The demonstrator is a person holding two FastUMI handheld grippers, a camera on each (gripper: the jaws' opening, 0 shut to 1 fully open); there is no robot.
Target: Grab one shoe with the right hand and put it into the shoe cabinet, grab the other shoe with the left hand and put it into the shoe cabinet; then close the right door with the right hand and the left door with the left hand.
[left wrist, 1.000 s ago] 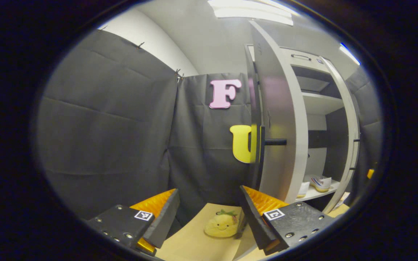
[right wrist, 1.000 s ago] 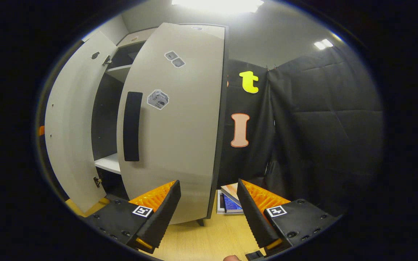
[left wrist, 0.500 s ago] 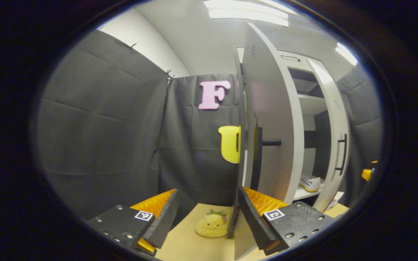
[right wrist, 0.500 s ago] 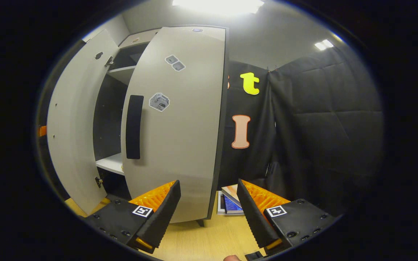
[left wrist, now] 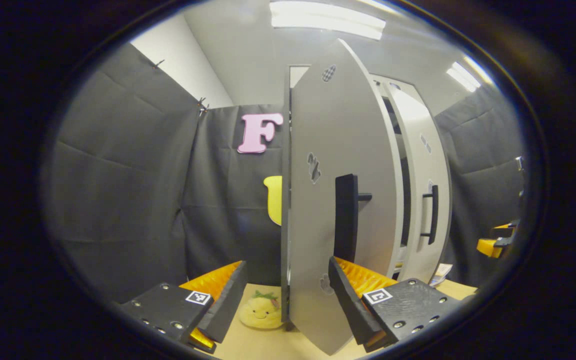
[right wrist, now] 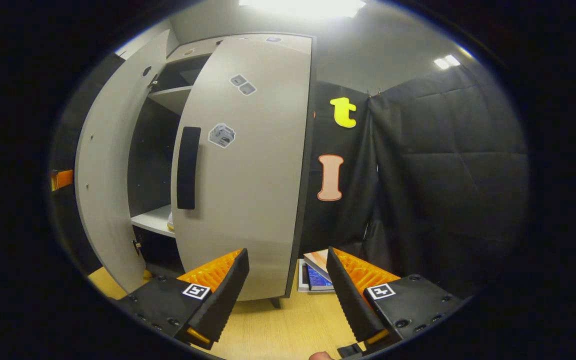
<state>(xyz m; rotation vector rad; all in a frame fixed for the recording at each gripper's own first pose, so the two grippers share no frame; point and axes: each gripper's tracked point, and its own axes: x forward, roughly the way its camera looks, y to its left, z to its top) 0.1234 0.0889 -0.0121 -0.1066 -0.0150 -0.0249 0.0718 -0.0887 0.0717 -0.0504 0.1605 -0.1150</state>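
Doors-wise, we've swung the left door (left wrist: pixel 318 200) further shut since a second ago, both grippers (left wrist: pixel 283 295) (right wrist: pixel 288 285) gaping empty, right door (right wrist: pixel 243 175) still ajar.

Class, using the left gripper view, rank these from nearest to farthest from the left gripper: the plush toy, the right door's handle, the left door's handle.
1. Left door's handle, directly above the left gripper's jaws.
2. Plush toy, on the floor behind the door.
3. Right door's handle, farther right.
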